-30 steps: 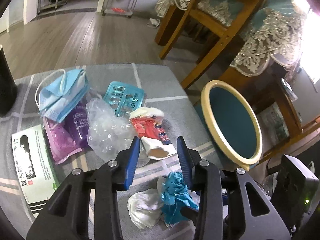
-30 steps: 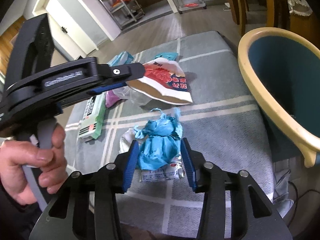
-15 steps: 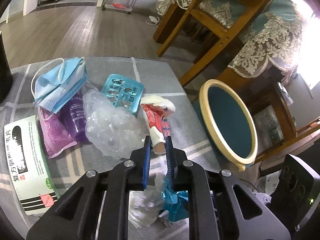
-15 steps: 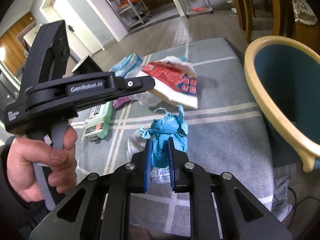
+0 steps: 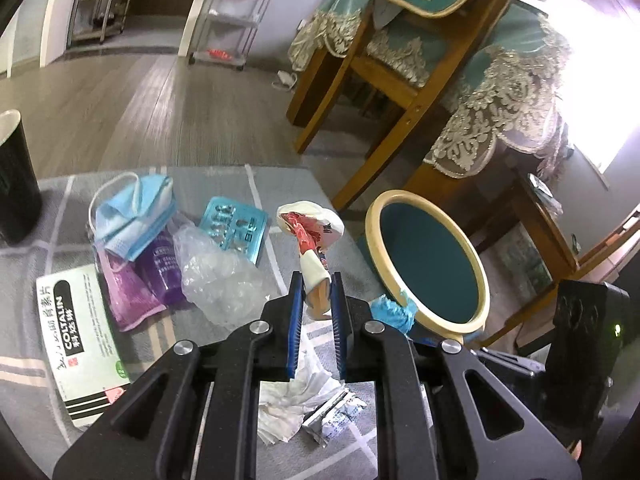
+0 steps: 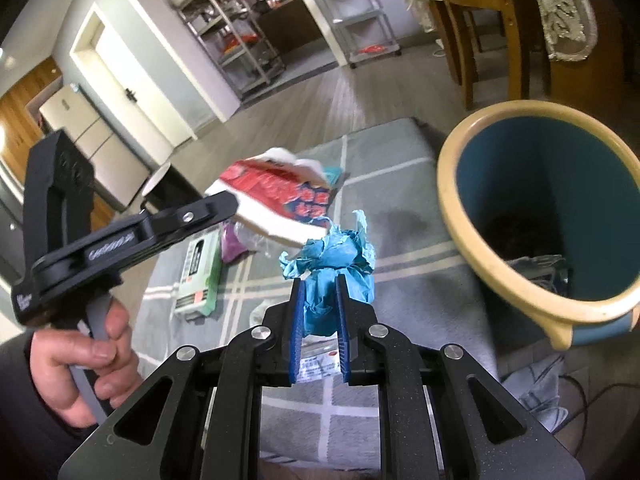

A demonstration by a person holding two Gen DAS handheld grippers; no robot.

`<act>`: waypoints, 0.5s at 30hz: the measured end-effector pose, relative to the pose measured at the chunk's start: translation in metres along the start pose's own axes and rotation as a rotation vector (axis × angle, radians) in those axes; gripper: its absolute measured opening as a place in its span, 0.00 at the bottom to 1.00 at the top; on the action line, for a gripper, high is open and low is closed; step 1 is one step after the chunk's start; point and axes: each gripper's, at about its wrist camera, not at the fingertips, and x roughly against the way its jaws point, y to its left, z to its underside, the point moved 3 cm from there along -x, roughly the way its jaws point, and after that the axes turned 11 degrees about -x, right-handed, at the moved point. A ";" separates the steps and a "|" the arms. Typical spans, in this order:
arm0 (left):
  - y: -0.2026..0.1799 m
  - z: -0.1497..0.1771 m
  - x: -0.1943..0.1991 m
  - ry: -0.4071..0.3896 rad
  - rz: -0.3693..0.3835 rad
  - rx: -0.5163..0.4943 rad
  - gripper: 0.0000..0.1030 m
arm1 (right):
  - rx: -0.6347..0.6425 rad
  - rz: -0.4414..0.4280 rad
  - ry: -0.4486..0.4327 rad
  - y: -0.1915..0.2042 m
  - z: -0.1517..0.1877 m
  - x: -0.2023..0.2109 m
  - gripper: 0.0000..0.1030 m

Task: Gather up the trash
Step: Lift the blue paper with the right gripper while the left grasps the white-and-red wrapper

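Observation:
My left gripper (image 5: 316, 280) is shut on a red and white snack wrapper (image 5: 310, 236) and holds it above the grey checked table; the wrapper also shows in the right wrist view (image 6: 276, 196). My right gripper (image 6: 318, 284) is shut on a crumpled blue paper wad (image 6: 332, 268), lifted off the table just left of the teal bin with a cream rim (image 6: 448, 200). The bin (image 5: 374, 240) stands beside the table's right edge, with some trash at its bottom.
On the table lie a blue face mask (image 5: 132, 208), a teal blister pack (image 5: 236, 232), clear plastic (image 5: 216, 276), purple packets (image 5: 140, 276), a green and white medicine box (image 5: 80, 344), white tissue (image 5: 292, 400) and a small foil sachet (image 5: 340, 416). A black cup (image 5: 14, 184) stands far left. Wooden chairs stand behind the bin.
Both grippers have closed, the left on the snack wrapper and the right on the blue paper wad. Both pieces have been lifted off the table, and the blue wad has moved toward the bin.

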 end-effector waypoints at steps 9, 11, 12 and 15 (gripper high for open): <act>-0.004 0.003 0.011 -0.017 -0.018 -0.027 0.12 | -0.019 0.014 -0.054 -0.006 -0.007 0.010 0.15; -0.005 0.003 0.012 -0.014 -0.021 -0.032 0.12 | -0.025 0.017 -0.078 -0.008 -0.010 0.016 0.15; -0.006 0.003 0.013 -0.013 -0.022 -0.035 0.12 | -0.027 0.018 -0.088 -0.008 -0.010 0.019 0.15; -0.010 0.002 0.015 -0.012 -0.024 -0.048 0.12 | -0.040 0.017 -0.118 -0.011 -0.015 0.027 0.15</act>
